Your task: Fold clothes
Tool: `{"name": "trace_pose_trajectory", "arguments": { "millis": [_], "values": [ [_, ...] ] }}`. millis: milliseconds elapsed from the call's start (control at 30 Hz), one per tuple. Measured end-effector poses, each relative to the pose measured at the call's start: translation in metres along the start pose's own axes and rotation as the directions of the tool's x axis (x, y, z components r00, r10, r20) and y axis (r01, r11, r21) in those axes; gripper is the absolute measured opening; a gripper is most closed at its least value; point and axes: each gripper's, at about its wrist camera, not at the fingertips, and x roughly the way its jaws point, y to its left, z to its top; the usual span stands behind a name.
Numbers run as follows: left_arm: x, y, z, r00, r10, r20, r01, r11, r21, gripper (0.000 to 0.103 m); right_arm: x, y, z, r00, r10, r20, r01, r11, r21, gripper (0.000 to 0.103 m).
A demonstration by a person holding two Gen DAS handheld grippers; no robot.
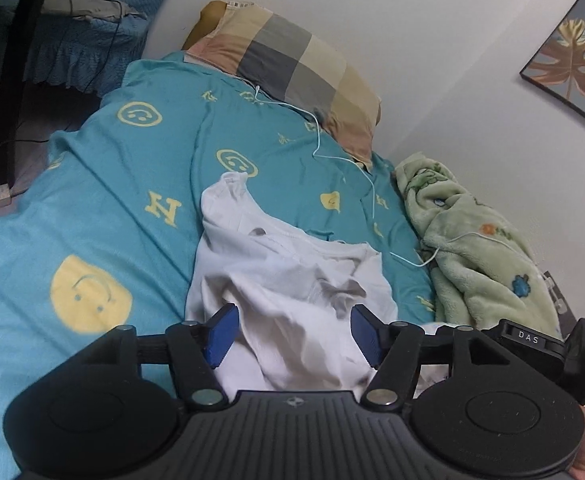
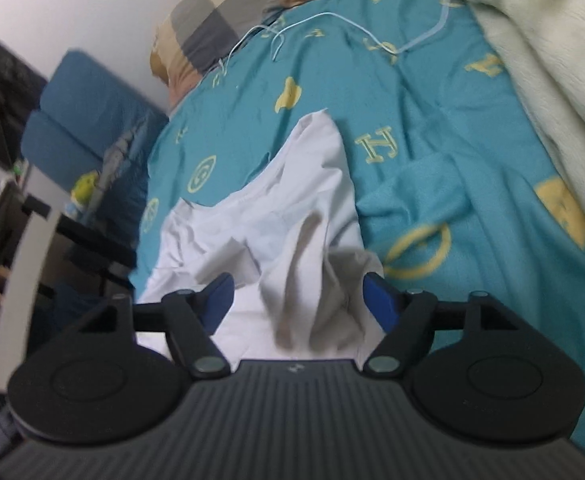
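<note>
In the left wrist view, the left tongs [image 1: 292, 334] stand released, their blue pads [image 1: 221, 334] spread wide apart with rumpled cloth of the white T-shirt [image 1: 292, 272] lying between and below them, neither pad pressing on it. The T-shirt lies crumpled on the bed's teal sheet [image 1: 104, 208], which is printed with yellow smiley faces and letters. A checked pillow [image 1: 292, 64] sits at the head of the bed, a green fleece blanket [image 1: 480, 248] is bunched against the wall, and a thin white cable [image 1: 332, 156] runs from the pillow to the blanket. A framed leaf picture [image 1: 572, 56] hangs on the wall. In the right wrist view, the right tongs [image 2: 298, 304] are likewise released, pads [image 2: 380, 300] wide, with a raised fold of the same T-shirt [image 2: 276, 232] between them, ungripped. The sheet [image 2: 452, 128], pillow [image 2: 232, 4] and pale blanket [image 2: 552, 40] lie beyond.
</note>
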Motion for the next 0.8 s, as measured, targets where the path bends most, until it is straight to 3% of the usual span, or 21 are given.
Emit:
{"name": "trace_pose_trajectory", "arguments": {
  "millis": [100,233,367,600,733,800],
  "values": [
    [-0.026,-0.011,-0.017,0.999,-0.016,-0.031,0.017,1.0,0.017,0.068,-0.02,0.003,-0.016,1.0,-0.025,0.008,0.025,1.0,0.003,0.074],
    [-0.052,-0.025,-0.045,0.997,0.016,-0.069,-0.011,0.998,0.067,0.068,-0.049,0.0,-0.037,0.998,-0.053,0.016,0.053,0.998,0.023,0.074],
    [-0.07,-0.033,-0.072,0.994,0.014,-0.11,-0.004,0.996,0.089,0.068,-0.073,-0.028,-0.059,1.0,-0.005,0.016,0.001,0.975,0.221,0.074],
    [-0.053,-0.042,-0.091,0.979,0.142,-0.144,-0.11,0.971,0.211,0.064,-0.071,-0.057,-0.092,0.997,0.062,-0.047,-0.034,0.888,0.459,0.074],
    [-0.04,-0.039,-0.091,0.975,0.148,-0.165,-0.112,0.972,0.208,0.047,-0.055,-0.068,-0.096,0.993,0.068,-0.091,-0.01,0.851,0.525,0.074],
    [-0.038,-0.037,-0.09,0.977,0.139,-0.164,-0.107,0.976,0.189,0.033,-0.047,-0.072,-0.096,0.994,0.056,-0.099,0.006,0.843,0.537,0.074]
  ]
}}
